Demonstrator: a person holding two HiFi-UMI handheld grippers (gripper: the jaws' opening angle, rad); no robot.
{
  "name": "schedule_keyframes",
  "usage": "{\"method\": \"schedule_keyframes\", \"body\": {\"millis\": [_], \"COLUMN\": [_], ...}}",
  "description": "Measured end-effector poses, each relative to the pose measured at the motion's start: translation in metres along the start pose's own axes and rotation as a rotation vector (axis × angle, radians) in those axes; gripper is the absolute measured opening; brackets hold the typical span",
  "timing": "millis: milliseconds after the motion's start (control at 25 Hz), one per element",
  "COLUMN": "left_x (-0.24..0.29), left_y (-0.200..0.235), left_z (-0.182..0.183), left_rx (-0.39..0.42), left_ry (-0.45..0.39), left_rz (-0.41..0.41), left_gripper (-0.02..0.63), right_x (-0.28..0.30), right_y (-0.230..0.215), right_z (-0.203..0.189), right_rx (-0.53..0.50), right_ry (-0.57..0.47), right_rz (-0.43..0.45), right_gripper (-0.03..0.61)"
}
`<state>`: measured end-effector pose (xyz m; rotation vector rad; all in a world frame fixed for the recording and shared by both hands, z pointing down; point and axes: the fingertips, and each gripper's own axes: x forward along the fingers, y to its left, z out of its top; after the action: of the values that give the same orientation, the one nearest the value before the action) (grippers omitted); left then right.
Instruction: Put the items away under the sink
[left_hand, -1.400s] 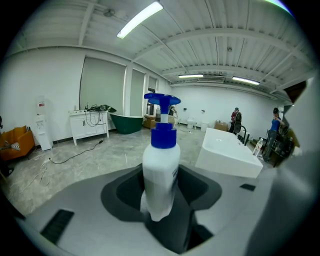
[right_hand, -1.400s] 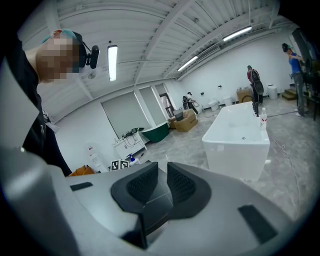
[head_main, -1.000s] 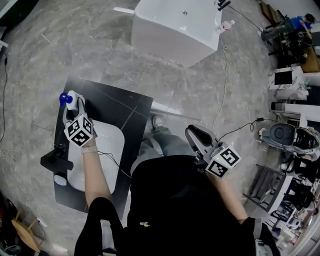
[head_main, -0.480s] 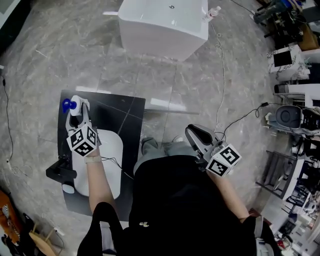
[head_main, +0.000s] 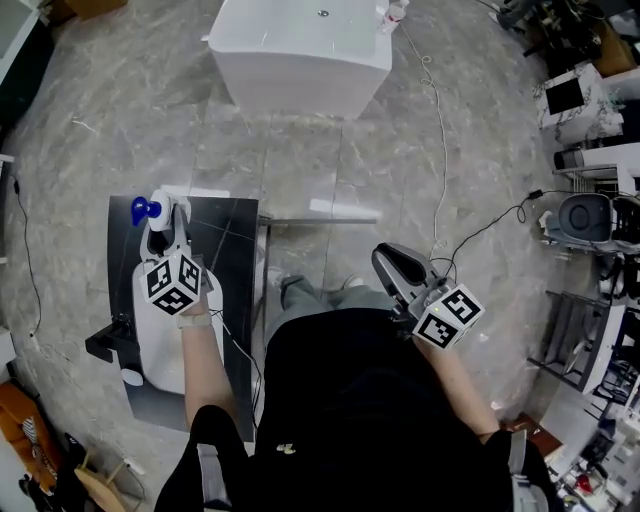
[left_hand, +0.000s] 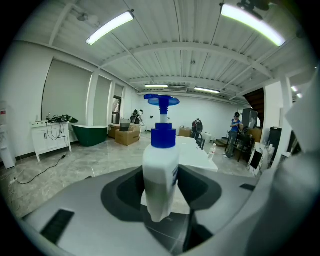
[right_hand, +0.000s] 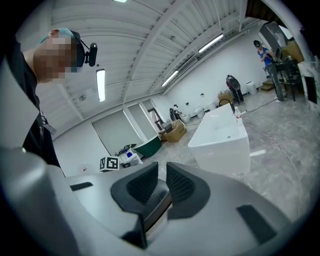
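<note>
A white pump bottle (head_main: 160, 216) with a blue pump head stands upright between the jaws of my left gripper (head_main: 168, 232), which is shut on its body. It hangs above the far end of the black vanity top (head_main: 235, 250), beside the white basin (head_main: 165, 350). In the left gripper view the bottle (left_hand: 160, 175) fills the middle, pinched by the left gripper (left_hand: 160, 200). My right gripper (head_main: 388, 258) is held out over the floor to the person's right. In its own view the right gripper (right_hand: 162, 182) has its pads nearly together with nothing between them.
A black faucet (head_main: 105, 340) sits at the basin's left. A large white block (head_main: 300, 45) stands on the marble floor ahead, with a small bottle (head_main: 392, 15) on its corner. A cable (head_main: 440, 130) runs across the floor. Shelves and equipment (head_main: 590, 210) crowd the right side.
The left gripper has risen with the bottle above the vanity's far end. The head view has swung, so the white block now lies higher and further left. The right gripper stays empty.
</note>
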<state>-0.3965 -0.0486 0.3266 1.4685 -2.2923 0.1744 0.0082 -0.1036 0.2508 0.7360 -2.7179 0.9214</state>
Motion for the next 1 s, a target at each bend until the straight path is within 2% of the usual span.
{"method": "schedule_keyframes", "body": {"millis": [280, 560, 1000], "left_x": [-0.024, -0.06, -0.11], "left_y": [-0.092, -0.163, -0.236], "left_z": [0.004, -0.009, -0.048], "left_rx": [0.017, 0.037, 0.044], "left_ry": [-0.007, -0.009, 0.039], "left_rz": [-0.071, -0.106, -0.164], "left_gripper": [0.215, 0.214, 0.213], "right_x": [-0.049, -0.099, -0.144], "right_y": [-0.034, -0.061, -0.08], "right_z": [0.01, 0.007, -0.031], "right_rx": [0.062, 0.068, 0.117], "right_ry": [-0.06, -0.092, -0.079], "right_rz": [0.034, 0.07, 0.095], "right_gripper": [0.067, 0.067, 0.067]}}
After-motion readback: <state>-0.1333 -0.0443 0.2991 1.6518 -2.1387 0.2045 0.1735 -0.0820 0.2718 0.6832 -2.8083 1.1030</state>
